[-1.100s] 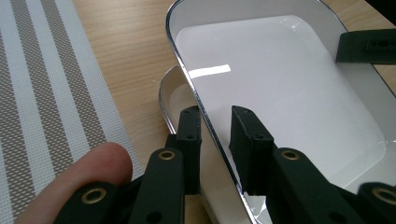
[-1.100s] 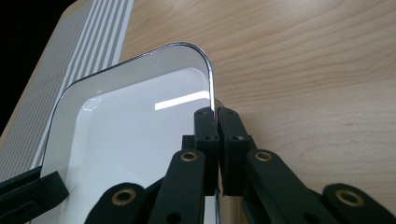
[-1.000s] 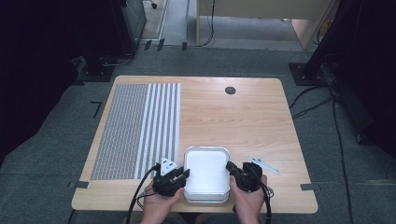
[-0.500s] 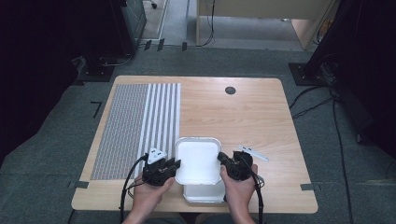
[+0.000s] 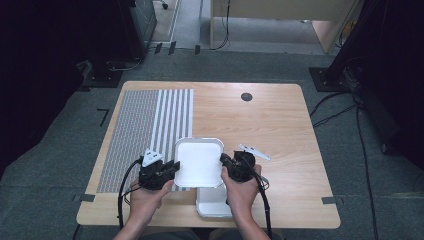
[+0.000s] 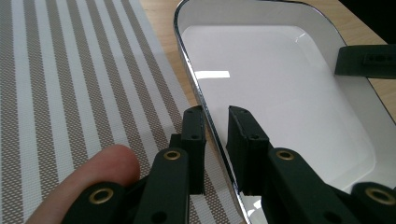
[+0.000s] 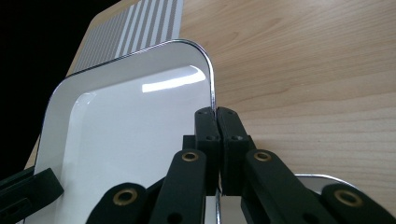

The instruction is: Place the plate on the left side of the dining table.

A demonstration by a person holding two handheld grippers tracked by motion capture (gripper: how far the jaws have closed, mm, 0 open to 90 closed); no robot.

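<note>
A white rectangular tray with a chrome rim is held level over the table's front middle, between both grippers. My left gripper clamps its left rim; in the left gripper view the jaws straddle the tray's edge. My right gripper grips the right rim, its jaws pressed together on the tray's edge. A second white tray lies on the table below, nearer the person, partly covered by the held one.
A grey and white striped mat covers the table's left part, its edge under the held tray. A small black round disc sits near the far edge. Bare wood spreads to the right. Cables trail from both grippers.
Both grippers have lifted the top tray off the one beneath and carried it away from the person. The lower tray now shows at the table's front edge.
</note>
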